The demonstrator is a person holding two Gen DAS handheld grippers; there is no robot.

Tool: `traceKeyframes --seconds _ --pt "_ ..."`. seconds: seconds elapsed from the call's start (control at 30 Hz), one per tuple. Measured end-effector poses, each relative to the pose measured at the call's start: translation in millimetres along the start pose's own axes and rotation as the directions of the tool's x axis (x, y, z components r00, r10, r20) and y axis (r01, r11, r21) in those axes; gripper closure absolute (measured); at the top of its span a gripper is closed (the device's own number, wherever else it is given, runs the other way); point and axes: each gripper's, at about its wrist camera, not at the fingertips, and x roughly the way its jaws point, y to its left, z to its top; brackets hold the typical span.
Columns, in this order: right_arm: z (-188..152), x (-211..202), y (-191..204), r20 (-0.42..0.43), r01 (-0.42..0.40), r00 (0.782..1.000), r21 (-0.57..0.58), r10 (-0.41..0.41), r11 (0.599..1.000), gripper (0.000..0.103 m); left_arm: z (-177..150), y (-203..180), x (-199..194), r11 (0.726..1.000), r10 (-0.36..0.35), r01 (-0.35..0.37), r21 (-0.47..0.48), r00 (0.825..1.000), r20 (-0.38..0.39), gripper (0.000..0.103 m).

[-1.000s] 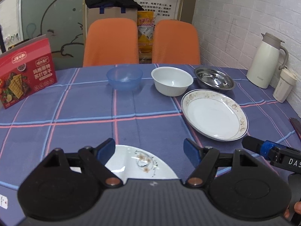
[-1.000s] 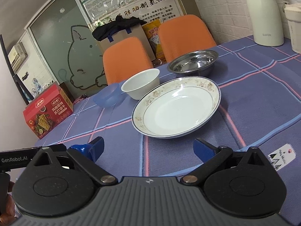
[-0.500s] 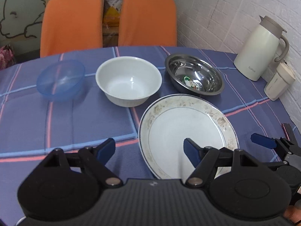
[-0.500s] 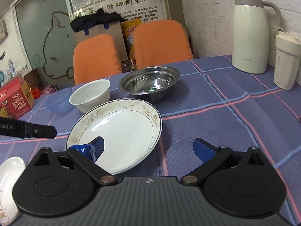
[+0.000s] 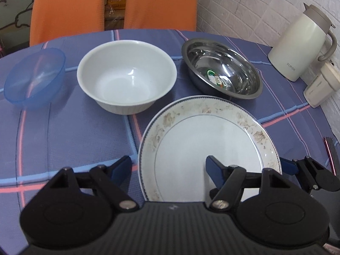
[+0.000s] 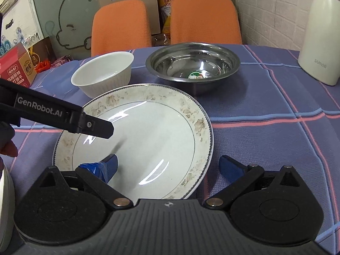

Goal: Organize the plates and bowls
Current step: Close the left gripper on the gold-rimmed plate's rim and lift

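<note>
A large white plate with a floral rim [image 5: 212, 140] [image 6: 148, 136] lies on the checked tablecloth. Behind it stand a white bowl [image 5: 126, 80] [image 6: 104, 74], a steel bowl [image 5: 221, 70] [image 6: 193, 63] and a blue plastic bowl [image 5: 34, 77]. My left gripper [image 5: 167, 167] is open, straddling the plate's left rim, one finger over the plate. My right gripper [image 6: 170, 165] is open, straddling the plate's right rim. The left gripper's body [image 6: 53, 112] shows in the right wrist view over the plate's left side.
A white thermos [image 5: 301, 44] [image 6: 323, 36] and a cup [image 5: 320, 87] stand at the right by the brick wall. Two orange chairs [image 5: 68, 8] [image 6: 204, 17] stand behind the table. A red cracker box [image 6: 14, 68] is at the left.
Both grippers have moved forward onto the large plate, the left from over a small plate near the table's front. Both stay open.
</note>
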Motion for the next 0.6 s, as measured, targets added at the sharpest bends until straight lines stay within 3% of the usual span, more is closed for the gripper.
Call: traceKeyframes --seconds 0.1,0.2,0.37,0.6 --pt "-1 1 9 0.004 -0.017 1.000 -0.029 0.017 0.999 0.013 -4 -5 -1 0.999 0.018 -0.018 0.034 1.000 0.012 0.044" --pt "-5 0 13 0.023 -0.011 1.000 -0.029 0.011 1.000 0.012 -8 -11 -2 0.996 0.037 -0.039 0.077 0.999 0.029 0.062" --pt "-5 2 18 0.046 0.031 0.998 0.017 -0.032 0.999 0.012 -8 -8 -5 0.997 0.046 -0.047 0.066 0.999 0.020 0.064" --pt "-9 -9 23 0.057 -0.004 0.998 0.072 0.000 0.997 0.012 -13 -7 -18 0.996 0.053 -0.056 0.067 0.998 0.042 0.065"
